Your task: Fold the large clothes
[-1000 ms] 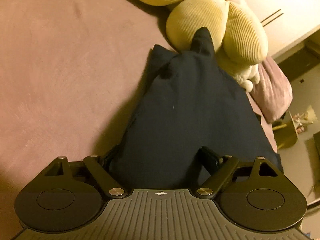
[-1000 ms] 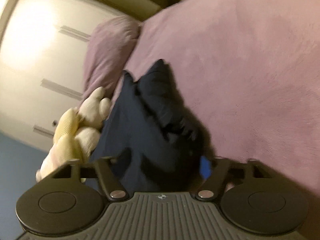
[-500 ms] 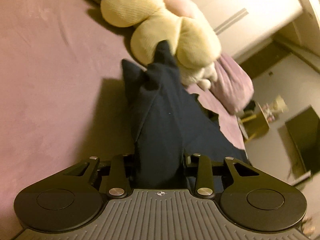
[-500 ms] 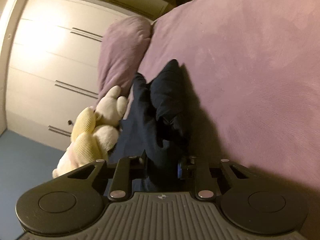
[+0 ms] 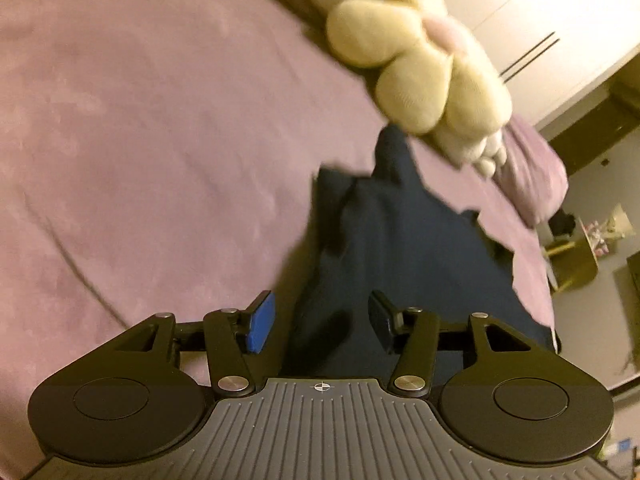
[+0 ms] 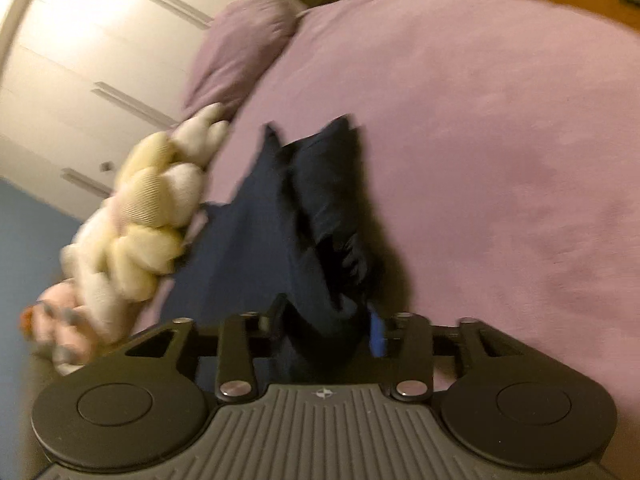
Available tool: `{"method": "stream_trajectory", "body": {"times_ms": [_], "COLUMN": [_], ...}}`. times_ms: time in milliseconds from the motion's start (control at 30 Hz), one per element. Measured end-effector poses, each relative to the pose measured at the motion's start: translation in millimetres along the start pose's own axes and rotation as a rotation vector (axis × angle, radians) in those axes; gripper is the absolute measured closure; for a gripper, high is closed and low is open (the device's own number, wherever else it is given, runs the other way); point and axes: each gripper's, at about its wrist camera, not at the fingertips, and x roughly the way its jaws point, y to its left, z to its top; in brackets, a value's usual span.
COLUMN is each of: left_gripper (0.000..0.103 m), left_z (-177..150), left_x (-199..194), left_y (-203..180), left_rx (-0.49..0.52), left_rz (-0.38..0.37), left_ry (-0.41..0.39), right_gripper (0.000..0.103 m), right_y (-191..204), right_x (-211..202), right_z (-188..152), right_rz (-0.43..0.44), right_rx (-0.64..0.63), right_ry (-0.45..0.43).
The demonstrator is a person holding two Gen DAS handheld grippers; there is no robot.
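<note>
While the dark navy garment (image 5: 404,248) lay bunched on the purple bedspread (image 5: 140,140) at frame centre, below the yellow plush toy (image 5: 420,68), the left gripper (image 5: 320,322) had just reopened, pads clear of cloth. The right gripper (image 6: 326,326), also just reopening, stood partly apart with fabric between; whether it gripped was unclear.

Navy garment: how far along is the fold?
Done: nothing tidy; the navy garment lies bunched on the purple bedspread beside the plush toy. In hand: left gripper and right gripper have just been opening, cloth between the jaws, no clear pinch. Left: spreading flat and every fold.
</note>
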Motion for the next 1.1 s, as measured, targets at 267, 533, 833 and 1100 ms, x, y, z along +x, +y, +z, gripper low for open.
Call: {"method": "stream_trajectory", "body": {"times_ms": [267, 533, 833, 1100], "left_gripper": [0.015, 0.007, 0.003, 0.003], "left_z": [-11, -24, -14, 35], "left_x": [64, 173, 188, 190], "left_y": [-141, -171, -156, -119], "left_rx": [0.438, 0.529, 0.57, 0.464], "left_rz": [0.023, 0.143, 0.183, 0.333], "left_ry": [-0.102, -0.176, -0.219, -0.231], "right_gripper": [0.052, 0.077, 0.077, 0.051], "right_y": [117, 215, 204, 178], "right_x": [32, 177, 226, 200], "right_z": [-8, -41, -58, 9], "right_rz": [-0.089, -0.087, -0.074, -0.359], "right_rx": [-0.486, -0.755, -0.839, -0.902], "right_ry": [-0.156, -0.074, -0.049, -0.24]}}
